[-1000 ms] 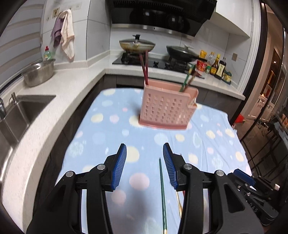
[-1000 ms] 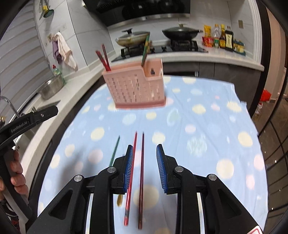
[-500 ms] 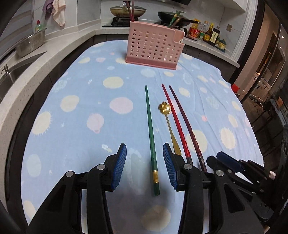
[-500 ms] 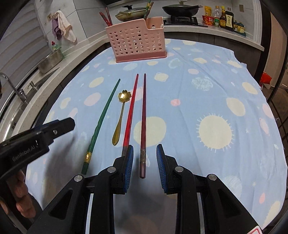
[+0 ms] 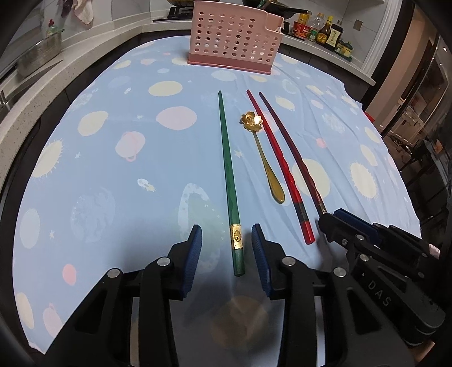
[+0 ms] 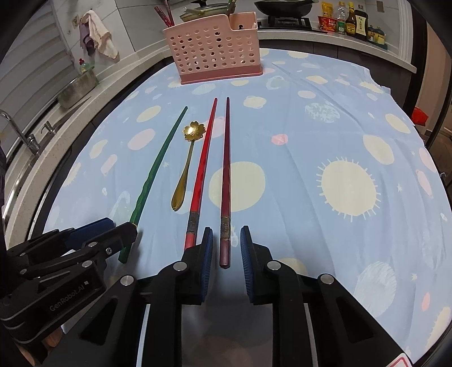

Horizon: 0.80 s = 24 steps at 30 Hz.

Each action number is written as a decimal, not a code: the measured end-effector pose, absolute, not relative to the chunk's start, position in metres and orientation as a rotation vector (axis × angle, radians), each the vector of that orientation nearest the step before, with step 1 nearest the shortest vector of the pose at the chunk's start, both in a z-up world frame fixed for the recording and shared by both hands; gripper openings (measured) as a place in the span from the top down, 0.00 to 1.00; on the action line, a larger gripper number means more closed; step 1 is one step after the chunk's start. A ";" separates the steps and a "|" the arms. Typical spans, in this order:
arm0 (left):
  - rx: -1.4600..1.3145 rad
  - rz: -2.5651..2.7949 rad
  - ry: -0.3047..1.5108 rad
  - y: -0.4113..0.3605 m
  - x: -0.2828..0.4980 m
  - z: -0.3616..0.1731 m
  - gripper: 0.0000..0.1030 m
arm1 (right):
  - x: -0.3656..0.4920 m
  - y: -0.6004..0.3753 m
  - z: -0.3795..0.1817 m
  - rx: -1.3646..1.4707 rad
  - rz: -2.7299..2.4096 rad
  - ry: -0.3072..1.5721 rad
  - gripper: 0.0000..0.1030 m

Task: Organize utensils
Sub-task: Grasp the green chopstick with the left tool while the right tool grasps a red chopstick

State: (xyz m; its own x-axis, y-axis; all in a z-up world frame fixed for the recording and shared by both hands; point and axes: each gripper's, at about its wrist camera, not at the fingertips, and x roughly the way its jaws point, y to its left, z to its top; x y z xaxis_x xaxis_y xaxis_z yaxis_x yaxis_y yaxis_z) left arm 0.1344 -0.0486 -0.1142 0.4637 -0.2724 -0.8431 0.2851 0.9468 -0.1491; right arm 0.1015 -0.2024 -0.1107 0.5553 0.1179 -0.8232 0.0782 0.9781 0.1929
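Note:
On the blue dotted cloth (image 5: 113,158) lie a green chopstick (image 5: 227,166), a gold flower spoon (image 5: 261,152), a red chopstick (image 5: 278,161) and a maroon chopstick (image 5: 293,158), side by side. My left gripper (image 5: 226,240) straddles the green chopstick's gold-banded near end; its jaws are closing and a gap shows on both sides. My right gripper (image 6: 226,240) straddles the near end of the maroon chopstick (image 6: 225,197); its jaws are closing too, and the pads do not touch it. The pink perforated holder (image 6: 214,53) stands at the far side with chopsticks in it.
A counter with a sink and faucet (image 6: 19,132) runs along the left, with a steel bowl (image 5: 39,53) on it. Pans sit on the stove behind the holder, and sauce bottles (image 6: 350,19) stand at the back right. The cloth's right edge drops off.
Both grippers have sunk toward the cloth and tilted down, coming over the near ends of the chopsticks. Both pairs of jaws have narrowed, the right more than the left.

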 end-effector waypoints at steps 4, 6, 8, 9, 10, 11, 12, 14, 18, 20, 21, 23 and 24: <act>0.020 -0.345 1.028 -0.049 0.133 -0.116 0.68 | 0.102 -0.203 -0.113 0.213 0.022 0.983 0.87; 0.023 -0.348 1.027 -0.049 0.133 -0.116 0.72 | 0.102 -0.202 -0.113 0.213 0.023 0.982 0.89; 0.026 -0.349 1.026 -0.050 0.132 -0.116 0.76 | 0.101 -0.202 -0.114 0.210 0.026 0.982 0.92; 0.026 -0.352 1.026 -0.050 0.132 -0.116 0.78 | 0.101 -0.202 -0.114 0.209 0.026 0.981 0.93; 0.025 -0.354 1.027 -0.050 0.132 -0.116 0.81 | 0.101 -0.202 -0.114 0.208 0.026 0.980 0.93; 0.025 -0.355 1.027 -0.050 0.132 -0.117 0.82 | 0.101 -0.202 -0.114 0.207 0.026 0.979 0.93; 0.025 -0.357 1.026 -0.051 0.132 -0.117 0.83 | 0.101 -0.202 -0.115 0.209 0.027 0.979 0.93; 0.019 -0.364 1.028 -0.051 0.132 -0.117 0.90 | 0.100 -0.202 -0.114 0.213 0.028 0.980 0.93; 0.012 -0.369 1.029 -0.050 0.131 -0.118 0.93 | 0.099 -0.201 -0.114 0.213 0.030 0.980 0.93; 0.013 -0.368 1.029 -0.050 0.131 -0.117 0.93 | 0.099 -0.201 -0.114 0.219 0.030 0.981 0.93; 0.013 -0.368 1.030 -0.050 0.131 -0.117 0.93 | 0.098 -0.202 -0.114 0.222 0.031 0.982 0.93; 0.014 -0.367 1.030 -0.050 0.131 -0.117 0.93 | 0.097 -0.202 -0.113 0.227 0.031 0.981 0.93; 0.015 -0.366 1.032 -0.050 0.131 -0.117 0.93 | 0.096 -0.203 -0.112 0.229 0.031 0.981 0.93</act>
State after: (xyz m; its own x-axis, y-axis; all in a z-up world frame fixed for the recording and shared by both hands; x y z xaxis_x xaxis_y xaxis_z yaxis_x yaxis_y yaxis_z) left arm 0.1309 -0.0503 -0.1167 0.4583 -0.2904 -0.8400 0.3044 0.9392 -0.1587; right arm 0.0962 -0.2031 -0.1124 0.5581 0.1293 -0.8196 0.0769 0.9755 0.2062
